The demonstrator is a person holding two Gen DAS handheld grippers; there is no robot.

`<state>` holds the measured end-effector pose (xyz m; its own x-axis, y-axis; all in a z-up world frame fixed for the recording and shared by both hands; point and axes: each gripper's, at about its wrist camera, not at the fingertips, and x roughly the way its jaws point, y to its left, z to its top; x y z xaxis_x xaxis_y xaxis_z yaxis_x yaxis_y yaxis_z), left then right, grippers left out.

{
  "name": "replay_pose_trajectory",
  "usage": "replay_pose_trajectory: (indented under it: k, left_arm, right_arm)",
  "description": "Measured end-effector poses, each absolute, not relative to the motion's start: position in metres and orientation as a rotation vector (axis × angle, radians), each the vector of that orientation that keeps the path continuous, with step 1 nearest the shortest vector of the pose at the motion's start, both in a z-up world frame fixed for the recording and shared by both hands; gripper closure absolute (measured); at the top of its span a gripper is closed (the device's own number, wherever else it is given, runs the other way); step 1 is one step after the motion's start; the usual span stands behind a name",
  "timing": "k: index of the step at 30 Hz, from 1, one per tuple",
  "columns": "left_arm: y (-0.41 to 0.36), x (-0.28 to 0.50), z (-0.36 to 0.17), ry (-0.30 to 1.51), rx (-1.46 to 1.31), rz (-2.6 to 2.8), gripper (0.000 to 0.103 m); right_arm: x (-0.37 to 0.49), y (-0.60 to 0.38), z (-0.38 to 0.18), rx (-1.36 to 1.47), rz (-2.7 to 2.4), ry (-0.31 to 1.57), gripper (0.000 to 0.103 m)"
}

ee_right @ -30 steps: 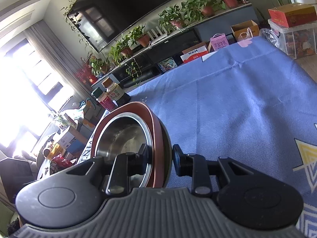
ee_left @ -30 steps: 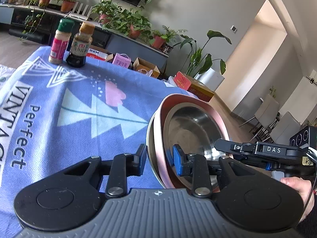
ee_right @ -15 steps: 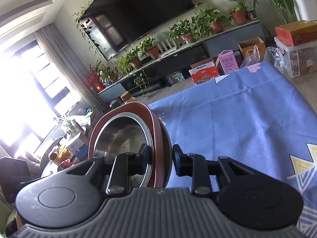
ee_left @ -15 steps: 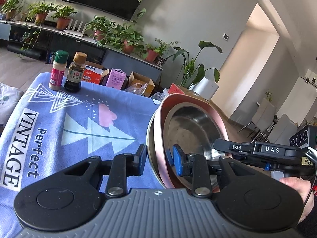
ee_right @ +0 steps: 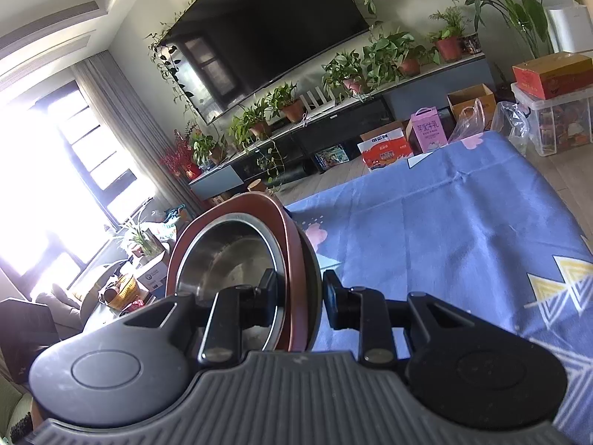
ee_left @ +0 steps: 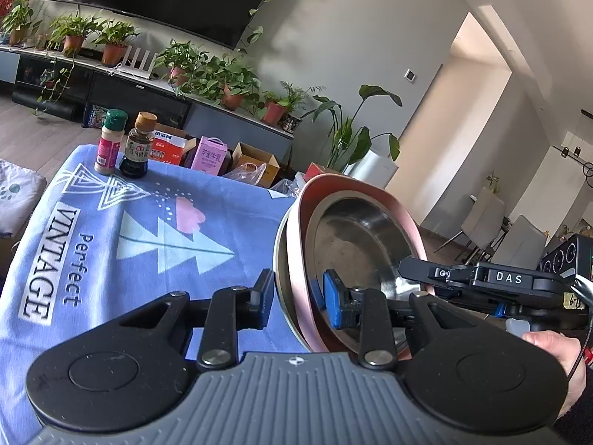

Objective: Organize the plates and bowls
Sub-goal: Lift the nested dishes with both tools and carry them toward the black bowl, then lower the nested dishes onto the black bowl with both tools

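Observation:
A stack of dishes hangs tilted above the table: a steel bowl (ee_left: pixel 355 237) nested in a pink plate (ee_left: pixel 296 259), with a metal dish under it. My left gripper (ee_left: pixel 296 294) is shut on the stack's near rim. In the right wrist view the same steel bowl (ee_right: pixel 229 259) sits in the reddish plate (ee_right: pixel 292 259), and my right gripper (ee_right: pixel 299 296) is shut on the opposite rim. One of the right gripper's fingers (ee_left: pixel 418 272) reaches into the bowl in the left wrist view, with a person's hand (ee_left: pixel 556 348) behind it.
A blue printed tablecloth (ee_left: pixel 111 241) covers the table below. A spice shaker (ee_left: pixel 109 141) and a dark sauce bottle (ee_left: pixel 139 144) stand at its far corner. Boxes (ee_left: pixel 211 155) and bags lie on the floor beyond, before a low cabinet with potted plants (ee_right: pixel 289 104).
Both grippers have risen with the stack held between them; the table and bottles have dropped lower in view. Neither grip has changed.

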<state>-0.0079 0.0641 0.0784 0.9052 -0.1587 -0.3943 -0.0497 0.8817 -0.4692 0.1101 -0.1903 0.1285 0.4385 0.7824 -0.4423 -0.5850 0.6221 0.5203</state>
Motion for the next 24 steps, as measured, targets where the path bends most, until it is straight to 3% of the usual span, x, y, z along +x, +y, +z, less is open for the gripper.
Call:
replay_pose_trajectory:
  k: [24]
  left_arm:
    - [0.023,-0.075,0.064,0.500,-0.539,-0.069,0.076]
  right_arm:
    - [0.051,-0.224,0.127,0.305,0.821,0.751,0.054]
